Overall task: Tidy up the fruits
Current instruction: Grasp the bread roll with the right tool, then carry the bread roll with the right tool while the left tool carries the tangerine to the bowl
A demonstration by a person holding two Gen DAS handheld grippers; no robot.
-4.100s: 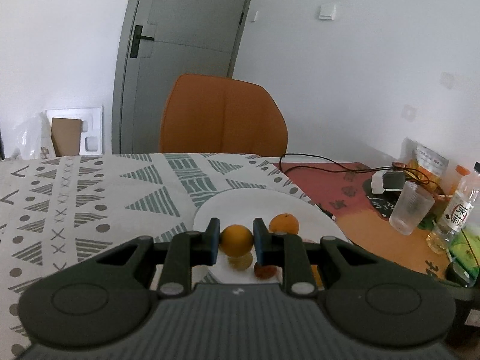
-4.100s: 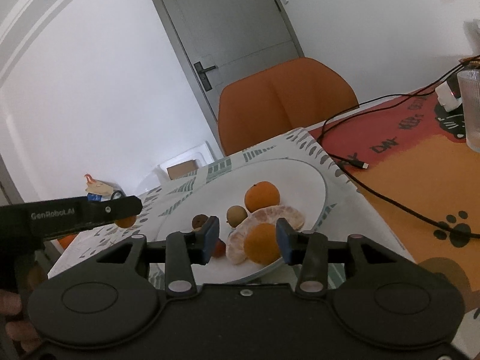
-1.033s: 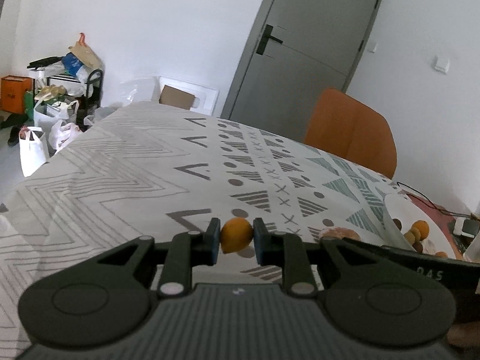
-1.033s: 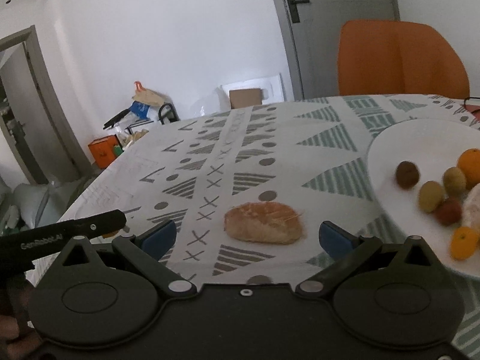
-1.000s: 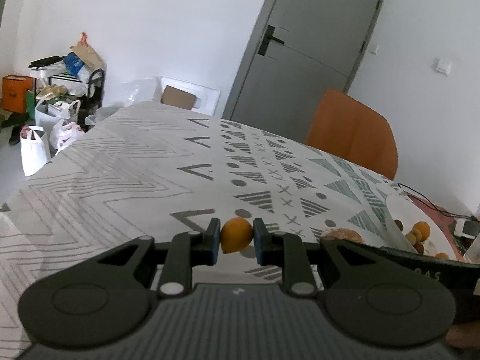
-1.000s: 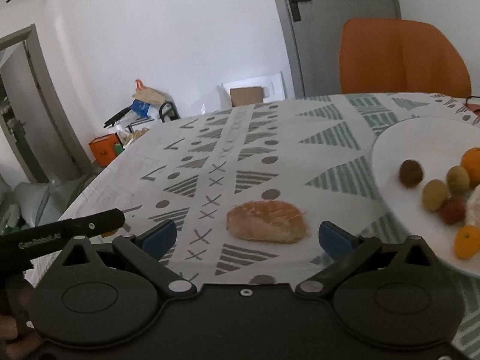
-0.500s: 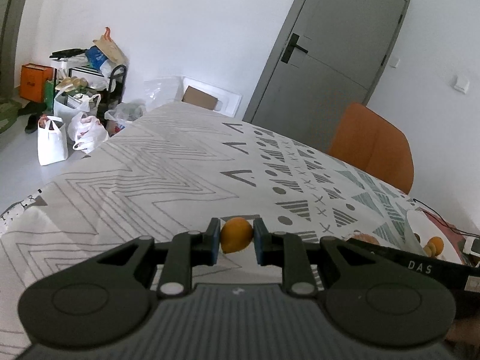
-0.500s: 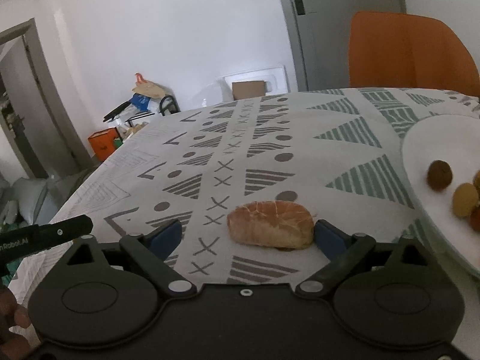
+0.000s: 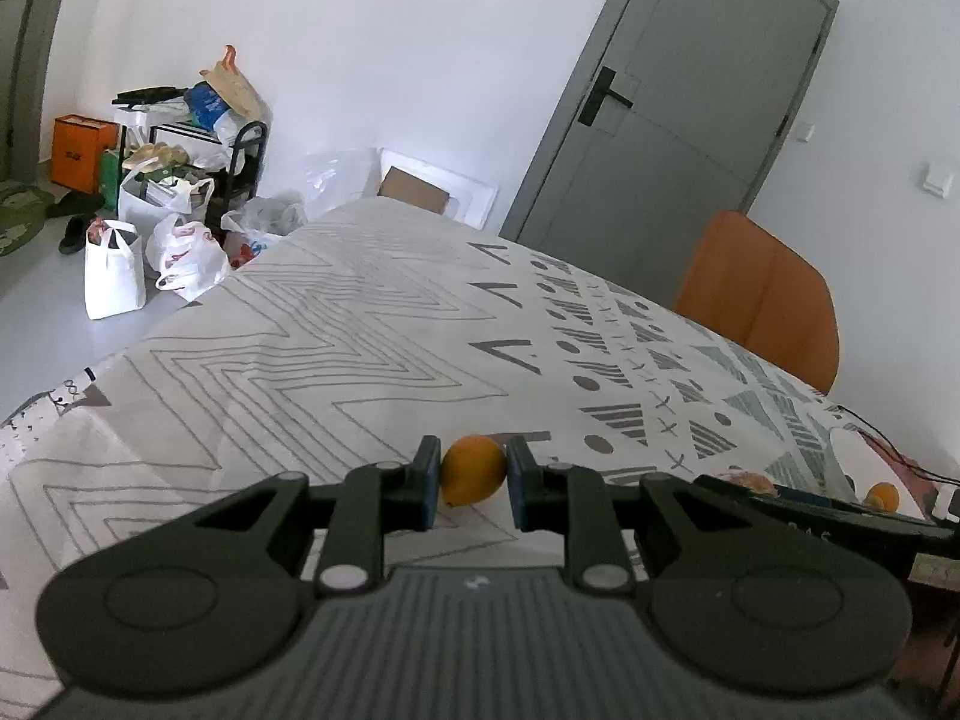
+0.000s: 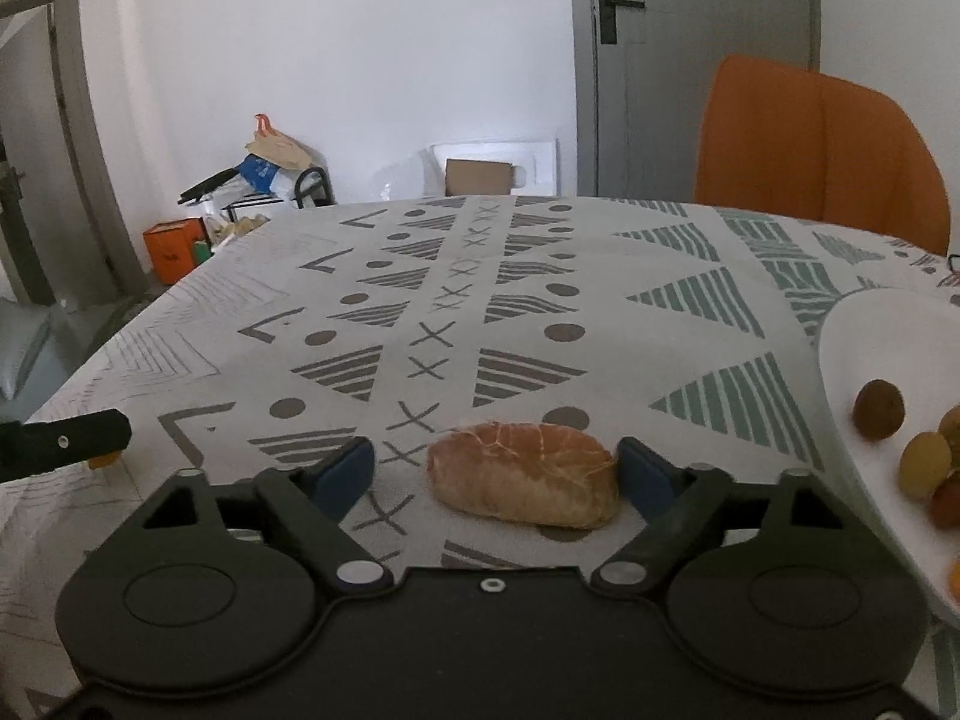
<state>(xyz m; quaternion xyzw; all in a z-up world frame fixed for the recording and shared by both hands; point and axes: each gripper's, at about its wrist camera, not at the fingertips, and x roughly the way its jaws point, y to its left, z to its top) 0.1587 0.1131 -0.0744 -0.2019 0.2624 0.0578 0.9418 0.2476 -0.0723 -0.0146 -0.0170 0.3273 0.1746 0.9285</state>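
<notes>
Over on your left, the left gripper (image 9: 473, 483) is clenched on a small orange fruit (image 9: 473, 470), both blue pads pressed against its sides, holding it just above the patterned tablecloth (image 9: 336, 348). Beyond it the cloth runs off toward shopping bags (image 9: 150, 252) on the floor and a grey door (image 9: 672, 120), with an orange chair (image 9: 759, 294) at the table's far side. At the right edge of that view, the dark body of your other tool cuts in low, and a bit of orange fruit peeks out on the plate behind it.

Now your right gripper (image 10: 497, 471): its jaws have just been closing in, and they sit either side of a peeled orange (image 10: 523, 474) lying on the cloth. The right-hand pad looks to be at the fruit's end, or nearly so; the left-hand pad is clearly apart from it, with bare cloth between. So nothing gripped there, jaws released around it.

Further right, the white plate (image 10: 888, 324) comes in at the edge, touching nothing of the peeled orange. On it sit a dark brown round fruit (image 10: 879, 409), a yellowish one (image 10: 924, 463) just below it, and more crowding the frame's edge, too cut off to name.
</notes>
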